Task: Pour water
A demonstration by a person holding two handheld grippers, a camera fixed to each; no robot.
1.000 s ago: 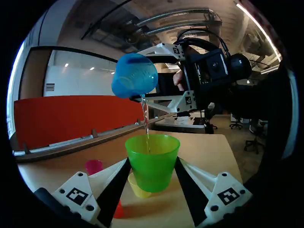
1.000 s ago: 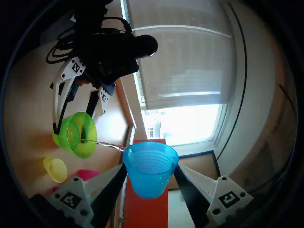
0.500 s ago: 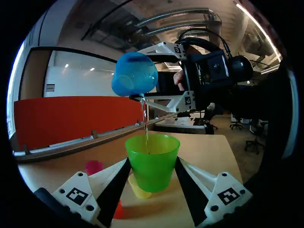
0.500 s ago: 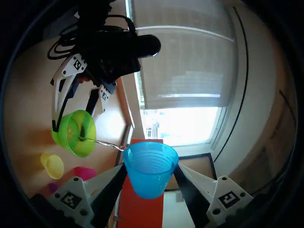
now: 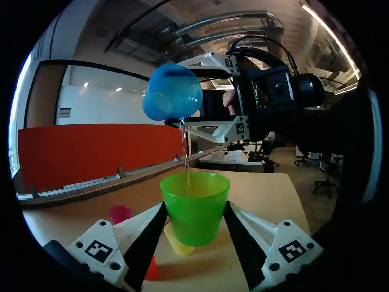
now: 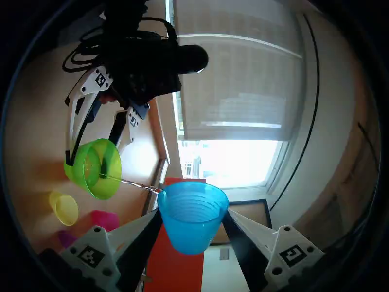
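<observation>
My left gripper (image 5: 195, 228) is shut on a green cup (image 5: 195, 208), held upright above the wooden table (image 5: 262, 190). Above it, my right gripper (image 5: 182, 95) is shut on a blue cup (image 5: 172, 92) tipped far over. A thin stream of water (image 5: 185, 148) falls from the blue cup's rim into the green cup. In the right gripper view the blue cup (image 6: 192, 221) sits between my right gripper's (image 6: 192, 228) fingers. There the stream (image 6: 131, 183) runs to the green cup (image 6: 93, 168), held by the left gripper (image 6: 92, 146).
On the table lie a yellow cup (image 5: 178, 241), a pink cup (image 5: 119, 213) and a red one (image 5: 151, 269). An orange partition (image 5: 92, 151) stands behind the table. Office chairs (image 5: 323, 180) are at the far right. A bright window (image 6: 228, 160) is behind the blue cup.
The blue cup has tipped slightly further and risen a little. Water keeps streaming into the green cup. The left gripper has stayed nearly still.
</observation>
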